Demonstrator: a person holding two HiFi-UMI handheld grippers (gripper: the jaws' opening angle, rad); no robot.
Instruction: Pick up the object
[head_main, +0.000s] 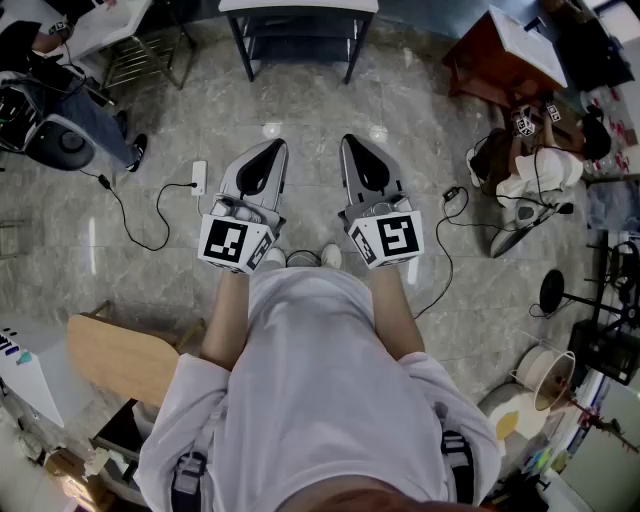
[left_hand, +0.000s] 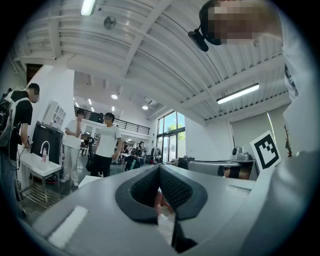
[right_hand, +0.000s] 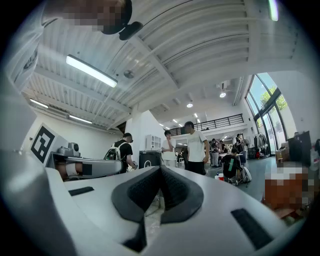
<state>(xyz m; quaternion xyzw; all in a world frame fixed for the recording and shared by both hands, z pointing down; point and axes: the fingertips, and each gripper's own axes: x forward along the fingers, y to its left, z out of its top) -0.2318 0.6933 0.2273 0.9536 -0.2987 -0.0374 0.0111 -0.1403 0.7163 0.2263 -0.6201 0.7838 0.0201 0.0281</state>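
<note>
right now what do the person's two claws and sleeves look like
Left claw and right claw: pale grey teardrop shells with black textured pads, each carrying a white cube of black square markers. The person wears a white short-sleeved shirt.

A person holds the left gripper (head_main: 273, 150) and right gripper (head_main: 353, 144) side by side before the torso, both pointing forward, jaws pressed together, nothing between them.

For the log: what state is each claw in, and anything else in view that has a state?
left claw: shut, nothing held.
right claw: shut, nothing held.
power strip: lying flat on the floor, apart from both claws.
</note>
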